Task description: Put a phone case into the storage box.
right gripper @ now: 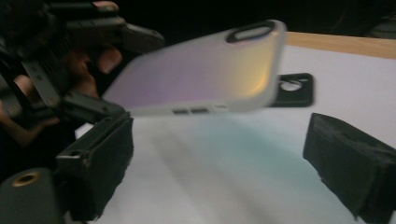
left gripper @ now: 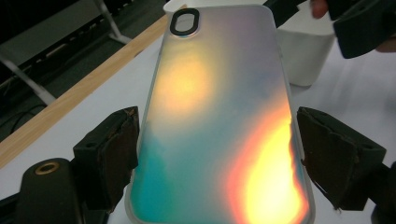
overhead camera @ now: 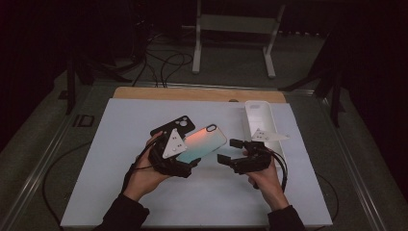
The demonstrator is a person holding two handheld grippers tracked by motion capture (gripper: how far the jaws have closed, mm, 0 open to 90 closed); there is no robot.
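Over the white tabletop the left gripper holds an iridescent phone case clamped by its edges, lifted at centre, while the right gripper, jaws apart at its three o'clock, must next close in to take it.

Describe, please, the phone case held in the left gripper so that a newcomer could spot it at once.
Start at the white mat on the table; above its middle, the left gripper grips the iridescent phone case by its long edges. Unlike the black case lying flat behind it, it shimmers orange, teal and lilac.
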